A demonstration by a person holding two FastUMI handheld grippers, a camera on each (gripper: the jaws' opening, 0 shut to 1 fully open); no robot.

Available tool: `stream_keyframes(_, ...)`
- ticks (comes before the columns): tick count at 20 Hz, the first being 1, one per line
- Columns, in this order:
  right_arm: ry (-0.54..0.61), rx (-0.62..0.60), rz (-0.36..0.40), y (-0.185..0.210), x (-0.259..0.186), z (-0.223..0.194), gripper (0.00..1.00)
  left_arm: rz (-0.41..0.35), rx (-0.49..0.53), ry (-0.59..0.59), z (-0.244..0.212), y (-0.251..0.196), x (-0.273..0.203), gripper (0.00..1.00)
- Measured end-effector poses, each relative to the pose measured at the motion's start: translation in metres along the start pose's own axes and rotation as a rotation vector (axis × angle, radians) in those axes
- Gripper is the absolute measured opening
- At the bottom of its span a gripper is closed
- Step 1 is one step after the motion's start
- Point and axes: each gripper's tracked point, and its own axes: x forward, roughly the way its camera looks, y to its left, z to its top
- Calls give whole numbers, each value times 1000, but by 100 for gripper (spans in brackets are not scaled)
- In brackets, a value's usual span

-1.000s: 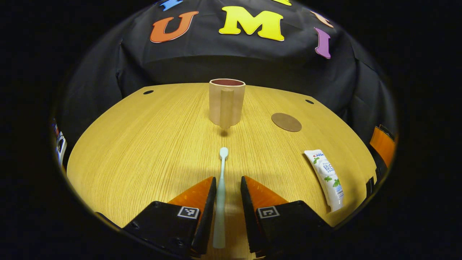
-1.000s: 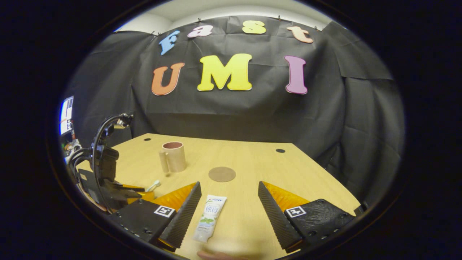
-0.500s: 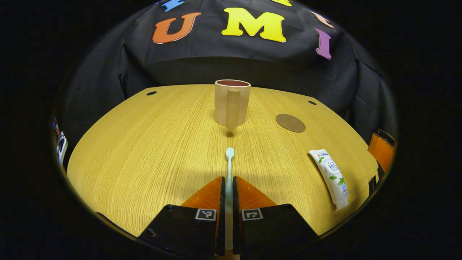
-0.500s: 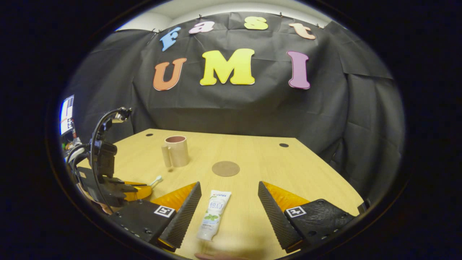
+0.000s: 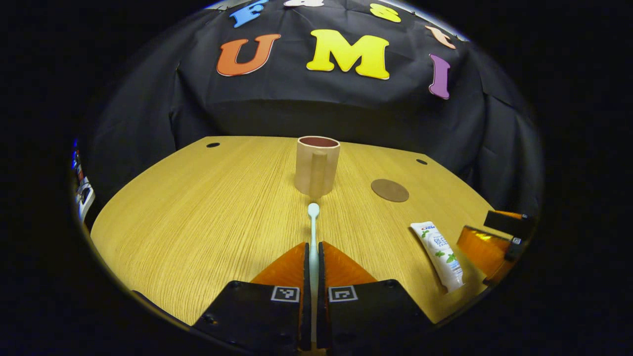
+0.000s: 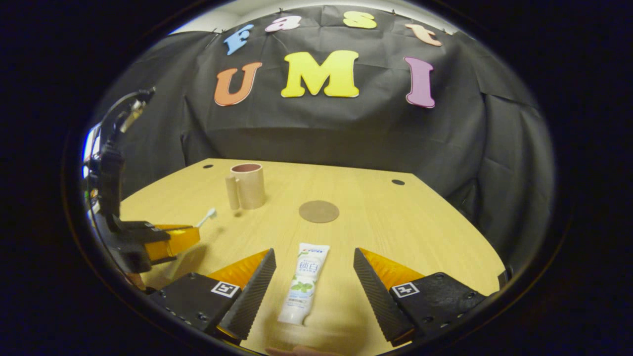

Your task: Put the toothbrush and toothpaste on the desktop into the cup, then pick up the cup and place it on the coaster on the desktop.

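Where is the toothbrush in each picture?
Left gripper view: the toothbrush runs up the bottom middle, clamped between the left gripper, head pointing at the cup.
Right gripper view: far left, its head pokes out of that gripper.
Shared landmark: the cup, just beyond the brush head.

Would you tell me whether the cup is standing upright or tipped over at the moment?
Upright. The cup stands on its base on the desktop, open mouth facing up and handle vertical.
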Motion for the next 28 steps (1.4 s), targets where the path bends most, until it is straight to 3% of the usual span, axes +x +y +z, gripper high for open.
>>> stream_keyframes(4, 73, 7, 4, 8, 9, -24, 98, 4, 29, -127, 34, -1, -29, 7)
stream_keyframes(10, 144, 14, -9, 14, 26, -40, 82, 1, 55, -273, 74, -6, -66, 7)
stream_keyframes(14, 179, 43, -28, 9, 30, -48, 69, -9, 57, -323, 91, -8, -79, 7)
stream_keyframes(15, 199, 48, -25, 10, 32, -53, 55, -9, 58, -327, 92, -7, -80, 7)
stream_keyframes(18, 214, 50, -3, 10, 32, -55, 41, -9, 77, -343, 100, -11, -85, 7)
stream_keyframes(23, 200, 69, 45, 16, 29, -53, 34, -15, 72, -362, 115, -6, -81, 7)
stream_keyframes(28, 125, 96, 59, 8, 22, -34, 34, -17, 66, -351, 136, -2, -61, 7)
